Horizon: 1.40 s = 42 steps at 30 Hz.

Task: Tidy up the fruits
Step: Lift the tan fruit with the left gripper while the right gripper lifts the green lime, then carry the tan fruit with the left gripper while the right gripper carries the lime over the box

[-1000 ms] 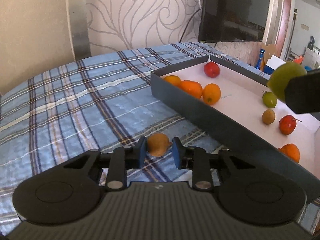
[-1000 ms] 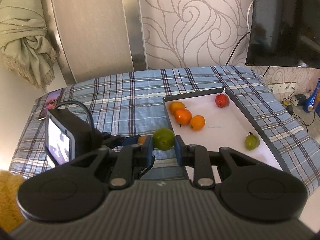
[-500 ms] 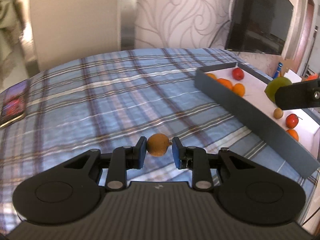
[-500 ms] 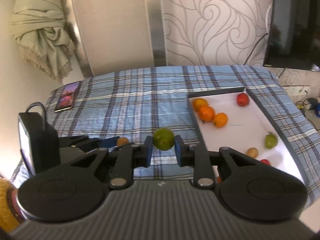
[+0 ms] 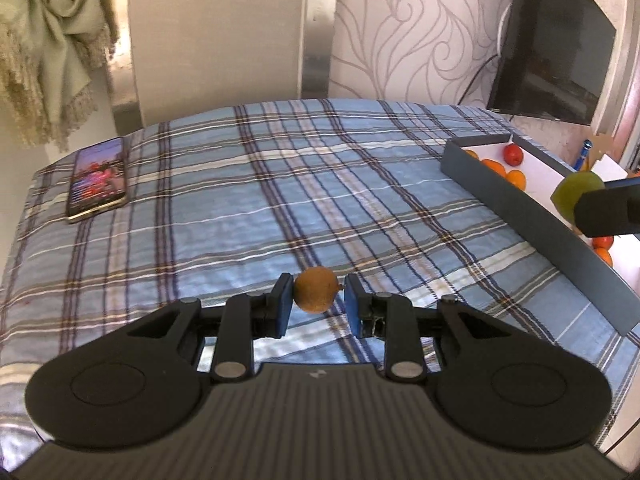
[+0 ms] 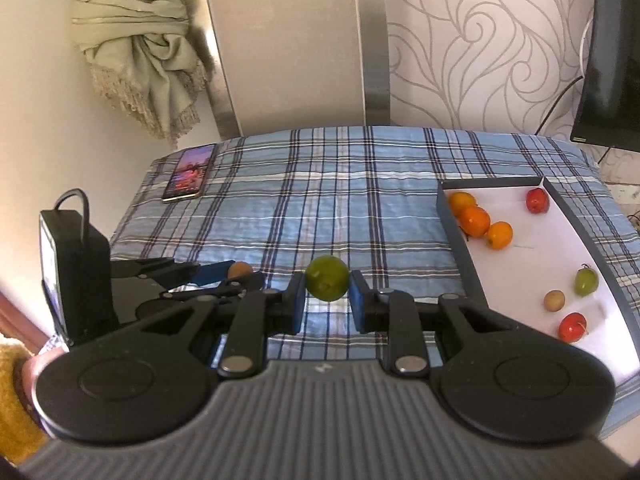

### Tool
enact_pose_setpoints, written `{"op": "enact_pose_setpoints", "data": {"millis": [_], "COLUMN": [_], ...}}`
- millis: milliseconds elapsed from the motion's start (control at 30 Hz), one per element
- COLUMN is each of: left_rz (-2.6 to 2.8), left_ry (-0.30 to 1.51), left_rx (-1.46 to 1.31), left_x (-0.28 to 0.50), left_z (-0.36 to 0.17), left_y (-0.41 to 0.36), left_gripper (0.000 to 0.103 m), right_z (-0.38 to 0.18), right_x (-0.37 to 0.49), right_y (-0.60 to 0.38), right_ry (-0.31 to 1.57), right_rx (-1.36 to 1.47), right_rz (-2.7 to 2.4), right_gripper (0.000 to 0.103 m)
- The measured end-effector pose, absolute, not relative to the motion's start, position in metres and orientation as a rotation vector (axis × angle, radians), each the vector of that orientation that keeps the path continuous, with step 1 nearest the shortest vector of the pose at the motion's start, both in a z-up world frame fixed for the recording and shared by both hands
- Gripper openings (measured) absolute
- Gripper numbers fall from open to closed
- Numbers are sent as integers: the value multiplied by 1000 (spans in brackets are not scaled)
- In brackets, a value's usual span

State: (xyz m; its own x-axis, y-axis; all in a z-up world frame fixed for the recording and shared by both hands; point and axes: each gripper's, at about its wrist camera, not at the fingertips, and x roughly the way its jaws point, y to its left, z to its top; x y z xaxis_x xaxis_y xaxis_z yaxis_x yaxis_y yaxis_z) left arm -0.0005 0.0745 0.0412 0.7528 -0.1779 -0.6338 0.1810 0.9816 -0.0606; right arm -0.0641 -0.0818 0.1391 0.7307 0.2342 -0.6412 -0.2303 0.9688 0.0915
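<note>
L gripper (image 5: 316, 304) is clamping a small round brown fruit (image 5: 317, 289) btwn its blue pads, hanging over the blue plaid bedcover (image 5: 280, 200). R gripper (image 6: 327, 296) is gripping a round green lime-like fruit (image 6: 327, 283) w/ jaws narrow, also over the cover, just left of the dark-walled white-floored tray (image 6: 528, 264) that is holding orange, red & green fruits.

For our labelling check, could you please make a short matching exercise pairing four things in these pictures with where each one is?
Things:
1. green fruit
2. brown fruit
3. phone
4. three oranges

Places:
A. lying on the checked cloth
B. in the tray, at its far corner
C. held in the left gripper
D. held in the right gripper

Pairs: 1-D, 2-C, 3-A, 4-B
</note>
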Motion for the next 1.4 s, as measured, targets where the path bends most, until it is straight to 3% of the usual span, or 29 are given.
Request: {"op": "enact_pose_setpoints", "data": {"millis": [333,1400], "left_rz": [-113,-334], "left_ry": [672,599], "left_rx": [-7,62], "left_x": [-9,4], "left_z": [61,102], "left_y": [53,-131], "left_gripper": [32,32], "right_z": [149,153], "right_x": [-67,-117], "right_y": [-104,-269], "right_ry": [659,585], "right_rx": [4,129], "right_rz": [365,163], "right_gripper": [27,27]}}
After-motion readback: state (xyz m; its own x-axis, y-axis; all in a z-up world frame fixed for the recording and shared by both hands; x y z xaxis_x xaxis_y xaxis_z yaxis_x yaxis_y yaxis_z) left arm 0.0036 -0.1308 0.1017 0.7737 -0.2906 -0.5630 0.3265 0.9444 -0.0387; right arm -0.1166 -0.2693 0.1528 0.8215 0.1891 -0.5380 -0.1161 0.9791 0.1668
